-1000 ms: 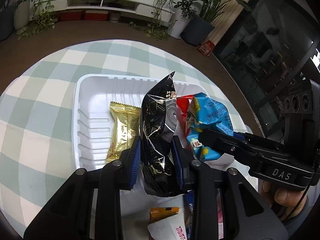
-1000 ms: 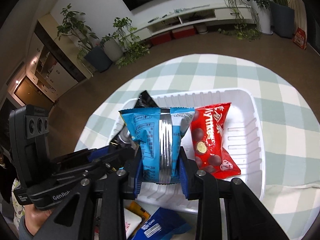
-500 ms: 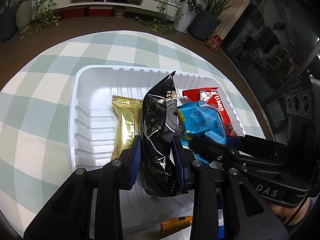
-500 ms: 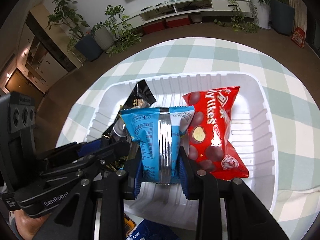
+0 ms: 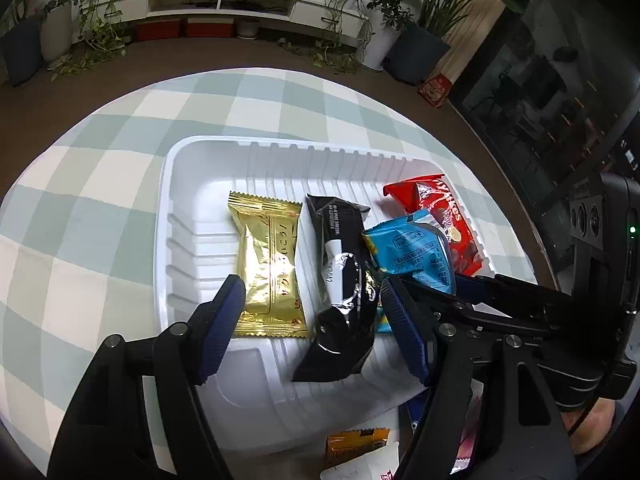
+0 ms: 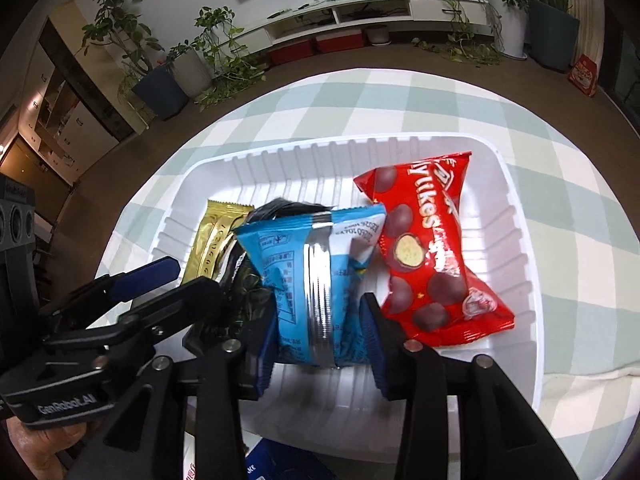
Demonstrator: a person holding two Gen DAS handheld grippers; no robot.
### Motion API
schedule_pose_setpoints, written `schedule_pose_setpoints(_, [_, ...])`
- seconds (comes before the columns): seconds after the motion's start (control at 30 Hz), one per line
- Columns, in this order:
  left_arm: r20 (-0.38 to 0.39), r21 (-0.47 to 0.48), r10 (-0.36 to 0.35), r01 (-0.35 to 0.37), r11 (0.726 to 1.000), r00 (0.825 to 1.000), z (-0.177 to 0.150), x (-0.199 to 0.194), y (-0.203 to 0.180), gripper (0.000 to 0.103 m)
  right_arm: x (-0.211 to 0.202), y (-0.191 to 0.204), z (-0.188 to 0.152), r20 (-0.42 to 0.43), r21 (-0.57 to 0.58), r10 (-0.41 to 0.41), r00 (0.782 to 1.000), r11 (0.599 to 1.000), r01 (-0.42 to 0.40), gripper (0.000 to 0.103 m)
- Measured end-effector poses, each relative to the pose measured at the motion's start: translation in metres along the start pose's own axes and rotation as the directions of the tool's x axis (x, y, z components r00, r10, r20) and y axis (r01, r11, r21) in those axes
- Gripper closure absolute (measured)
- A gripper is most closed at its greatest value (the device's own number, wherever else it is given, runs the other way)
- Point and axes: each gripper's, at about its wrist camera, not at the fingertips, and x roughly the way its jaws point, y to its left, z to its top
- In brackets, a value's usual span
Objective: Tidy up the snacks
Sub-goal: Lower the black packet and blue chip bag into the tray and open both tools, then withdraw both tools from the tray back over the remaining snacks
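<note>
A white tray (image 5: 168, 184) (image 6: 516, 216) on the checked table holds a gold packet (image 5: 268, 264) (image 6: 212, 236), a black packet (image 5: 344, 280) (image 6: 288, 208), a blue packet (image 5: 416, 252) (image 6: 312, 264) and a red chocolate-ball packet (image 5: 452, 220) (image 6: 428, 252). My left gripper (image 5: 312, 286) is open and its jaws are still opening; the black packet lies flat in the tray between them, untouched. My right gripper (image 6: 320, 312) has its pads on both sides of the blue packet's lower end, and its jaws are opening. That packet leans beside the red one.
Loose snacks lie on the table's near edge below the tray: an orange packet (image 5: 356, 440) and a dark blue one (image 6: 280, 460). The two grippers sit close together over the tray's front. The round checked tablecloth (image 5: 80, 208) ends at brown floor with plants beyond.
The left jaws have spread wide and let go of the black packet, which now lies flat in the tray. The right gripper has sunk a little with the blue packet and its jaws have widened slightly.
</note>
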Motion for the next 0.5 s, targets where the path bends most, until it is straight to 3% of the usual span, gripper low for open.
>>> schedule_pose_setpoints(0.13, [0.013,-0.001,-0.008,0.008,1.0,1.0,-0.002,-0.006,-0.003,0.034,-0.003,0.0,0.0,0.003,0.006,-0.002,1.0,1.0,0.002,0.055])
schedule_pose_setpoints(0.27, [0.034,-0.004,-0.01,0.011,1.0,0.999,-0.004,-0.019,-0.006,0.033,-0.01,-0.002,-0.001,0.015,0.034,0.017,1.0,0.999,-0.017,0.039])
schedule_pose_setpoints(0.43, [0.083,0.003,-0.025,0.025,1.0,0.996,-0.013,-0.051,-0.012,0.024,-0.033,0.0,-0.007,0.05,0.05,0.019,0.999,0.999,-0.021,0.034])
schedule_pose_setpoints(0.5, [0.111,0.015,-0.022,0.02,1.0,0.994,-0.02,-0.07,-0.015,0.012,-0.049,-0.001,-0.013,0.078,0.052,0.038,0.996,0.998,-0.042,0.033])
